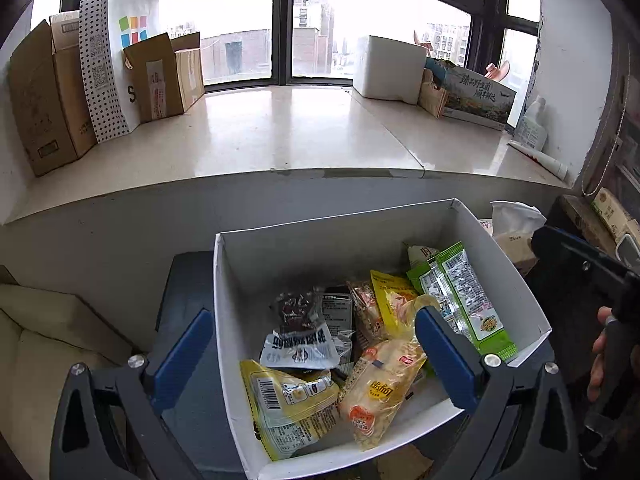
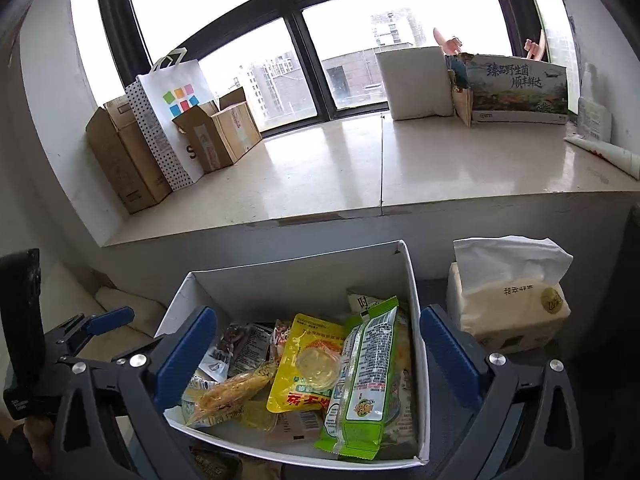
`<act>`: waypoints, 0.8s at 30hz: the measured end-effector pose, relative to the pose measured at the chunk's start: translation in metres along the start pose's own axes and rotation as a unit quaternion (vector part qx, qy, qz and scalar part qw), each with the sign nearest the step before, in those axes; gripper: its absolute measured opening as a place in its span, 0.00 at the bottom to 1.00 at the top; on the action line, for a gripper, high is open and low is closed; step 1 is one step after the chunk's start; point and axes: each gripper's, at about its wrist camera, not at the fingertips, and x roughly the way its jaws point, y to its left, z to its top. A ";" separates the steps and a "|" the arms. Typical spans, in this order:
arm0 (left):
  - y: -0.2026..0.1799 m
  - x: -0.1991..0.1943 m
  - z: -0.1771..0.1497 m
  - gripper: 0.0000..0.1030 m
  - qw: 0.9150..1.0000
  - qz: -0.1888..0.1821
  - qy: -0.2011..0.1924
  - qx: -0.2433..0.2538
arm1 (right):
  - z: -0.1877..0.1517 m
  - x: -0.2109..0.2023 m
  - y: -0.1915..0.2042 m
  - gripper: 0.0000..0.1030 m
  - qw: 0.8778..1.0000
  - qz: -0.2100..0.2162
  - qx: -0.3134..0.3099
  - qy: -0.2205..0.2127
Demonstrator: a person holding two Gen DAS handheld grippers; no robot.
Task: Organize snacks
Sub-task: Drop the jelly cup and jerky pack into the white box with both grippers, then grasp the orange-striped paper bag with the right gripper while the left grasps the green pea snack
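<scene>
White cardboard box (image 2: 414,320) brims with snacks; a green packet (image 2: 364,376) leans at its right wall. Both the left gripper (image 1: 316,356) and right gripper (image 2: 316,354) hover above, jaws open and empty. Slippery, overlapping wrappers could slide or come up in pairs.

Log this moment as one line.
task: organize snacks | left claw: open, empty, over white box | right claw: open, empty, over same box | green packet: in box | tissue pack: right of box

Overexposed daylight through the window (image 1: 280,28) backlights sharp, fisheye-curved, dark-cornered frames.
</scene>
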 end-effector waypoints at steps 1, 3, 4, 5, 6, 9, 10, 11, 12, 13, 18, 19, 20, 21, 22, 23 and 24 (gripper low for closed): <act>0.001 -0.001 -0.002 1.00 1.000 0.005 -0.002 0.002 | 0.001 -0.004 0.000 1.00 1.000 -0.005 -0.001 -0.004; 0.003 -0.004 -0.004 1.00 1.000 0.012 -0.005 0.003 | 0.000 -0.011 0.002 1.00 1.000 -0.007 -0.009 -0.010; 0.003 -0.007 -0.005 1.00 1.000 0.012 -0.007 0.003 | -0.001 -0.015 0.004 1.00 1.000 -0.009 -0.014 -0.015; 0.004 -0.011 -0.006 1.00 1.000 0.012 -0.012 0.002 | -0.002 -0.020 0.007 1.00 1.000 -0.009 -0.021 -0.021; 0.005 -0.016 -0.007 1.00 1.000 0.011 -0.016 0.001 | -0.004 -0.025 0.010 1.00 0.999 -0.005 -0.029 -0.027; 0.006 -0.039 -0.012 1.00 0.999 0.010 -0.035 0.001 | -0.014 -0.045 0.018 1.00 0.998 0.010 -0.038 -0.041; 0.007 -0.048 -0.016 1.00 0.999 0.008 -0.042 0.002 | -0.019 -0.053 0.021 1.00 0.998 0.016 -0.041 -0.045; 0.007 -0.058 -0.020 1.00 0.999 0.006 -0.047 0.002 | -0.027 -0.061 0.023 1.00 0.998 0.022 -0.046 -0.049; 0.007 -0.069 -0.025 1.00 0.999 0.003 -0.052 0.000 | -0.033 -0.069 0.026 1.00 0.997 0.024 -0.048 -0.053; 0.007 -0.079 -0.032 1.00 0.998 -0.003 -0.055 -0.002 | -0.041 -0.077 0.028 1.00 0.997 0.026 -0.051 -0.054; 0.003 -0.128 -0.084 1.00 0.997 -0.017 -0.072 -0.001 | -0.094 -0.116 0.039 1.00 0.995 0.055 -0.067 -0.050; 0.004 -0.138 -0.098 1.00 0.997 -0.021 -0.075 -0.003 | -0.107 -0.122 0.040 1.00 0.995 0.054 -0.067 -0.049; 0.004 -0.146 -0.113 1.00 0.996 -0.032 -0.079 -0.005 | -0.121 -0.125 0.040 1.00 0.995 0.055 -0.070 -0.045; 0.004 -0.153 -0.127 1.00 0.996 -0.038 -0.080 -0.006 | -0.135 -0.127 0.040 1.00 0.995 0.058 -0.073 -0.035; 0.005 -0.159 -0.142 1.00 0.996 -0.036 -0.079 -0.010 | -0.149 -0.127 0.041 1.00 0.995 0.053 -0.077 -0.024; 0.005 -0.162 -0.157 1.00 0.996 -0.033 -0.076 -0.013 | -0.162 -0.127 0.040 1.00 0.996 0.047 -0.079 -0.015; 0.004 -0.164 -0.171 1.00 0.997 -0.025 -0.070 -0.011 | -0.176 -0.126 0.039 1.00 0.996 0.043 -0.078 -0.007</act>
